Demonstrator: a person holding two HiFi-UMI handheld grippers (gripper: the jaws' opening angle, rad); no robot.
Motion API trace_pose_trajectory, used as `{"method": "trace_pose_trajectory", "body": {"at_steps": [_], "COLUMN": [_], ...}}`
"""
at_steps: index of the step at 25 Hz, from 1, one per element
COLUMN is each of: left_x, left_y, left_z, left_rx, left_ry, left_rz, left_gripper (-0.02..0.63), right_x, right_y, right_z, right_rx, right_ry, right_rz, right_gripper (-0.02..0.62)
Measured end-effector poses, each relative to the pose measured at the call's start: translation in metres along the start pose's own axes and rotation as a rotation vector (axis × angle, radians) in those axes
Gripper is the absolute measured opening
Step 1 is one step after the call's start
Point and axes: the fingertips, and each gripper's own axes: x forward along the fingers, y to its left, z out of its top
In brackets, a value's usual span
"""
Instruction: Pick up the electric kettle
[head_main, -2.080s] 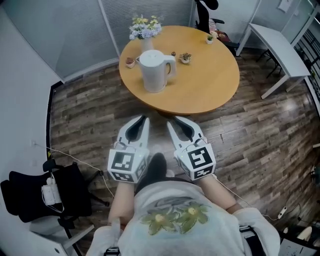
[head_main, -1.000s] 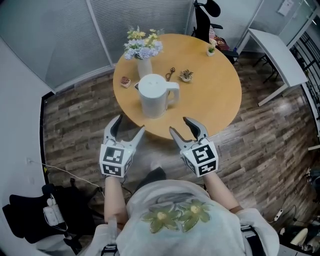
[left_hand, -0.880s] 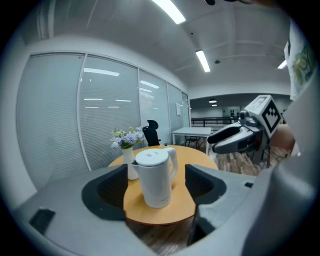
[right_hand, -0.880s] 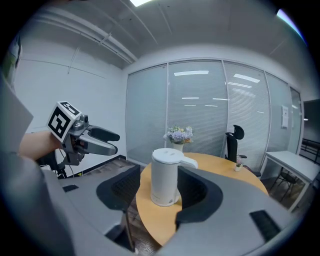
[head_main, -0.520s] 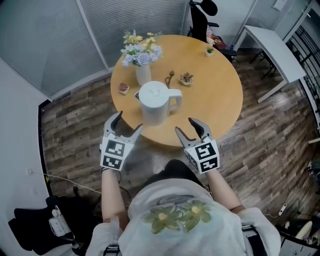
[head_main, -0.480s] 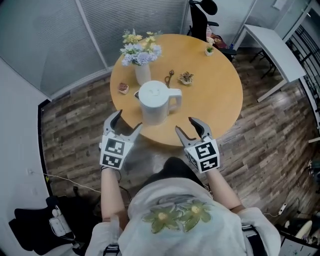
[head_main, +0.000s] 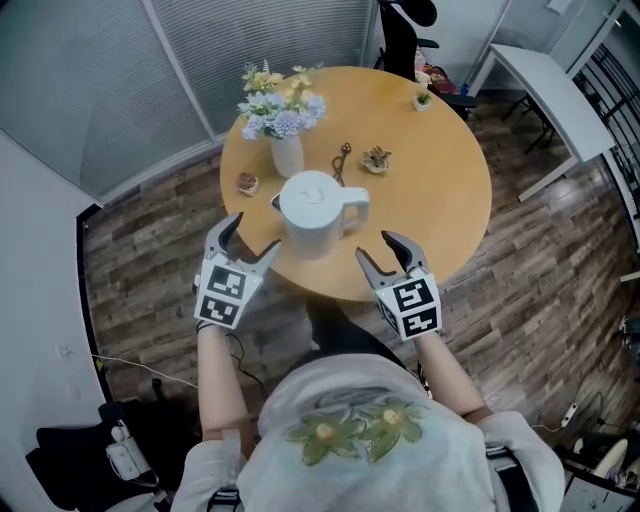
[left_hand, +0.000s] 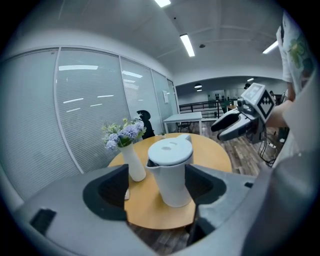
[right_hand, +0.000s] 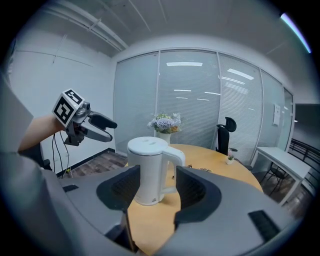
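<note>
flower vase (head_main: 287, 155) and small plant (head_main: 377, 158) on a round wooden table (head_main: 440, 190).

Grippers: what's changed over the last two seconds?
Both came forward to the table edge and their jaws spread: the left gripper and right gripper now sit open either side of the kettle, touching nothing. The kettle stands on the table as before.

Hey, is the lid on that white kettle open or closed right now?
Closed. The lid lies flat on top of the electric kettle, with no gap showing in either gripper view.
</note>
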Motion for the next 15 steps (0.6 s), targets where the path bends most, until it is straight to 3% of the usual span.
{"method": "trace_pose_trajectory", "body": {"at_steps": [5, 12, 15], "left_x": [0.019, 0.048, 0.058], "left_y": [0.017, 0.015, 0.014], "left_z": [-0.001, -0.011, -0.014], "left_rx": [0.017, 0.16, 0.184], "left_ry": [0.015, 0.098, 0.118], "left_rz": [-0.034, -0.221, -0.293], "left_gripper": [0.342, 0.341, 0.341], "right_x": [0.024, 0.055, 0.065], "right_y": [-0.014, -0.032, -0.037], "right_z": [0.003, 0.003, 0.0], "right_rx": [-0.004, -0.027, -0.039], "right_ry": [0.016, 0.057, 0.079], "right_rz": [-0.01, -0.026, -0.021], "right_gripper": [0.225, 0.225, 0.225]}}
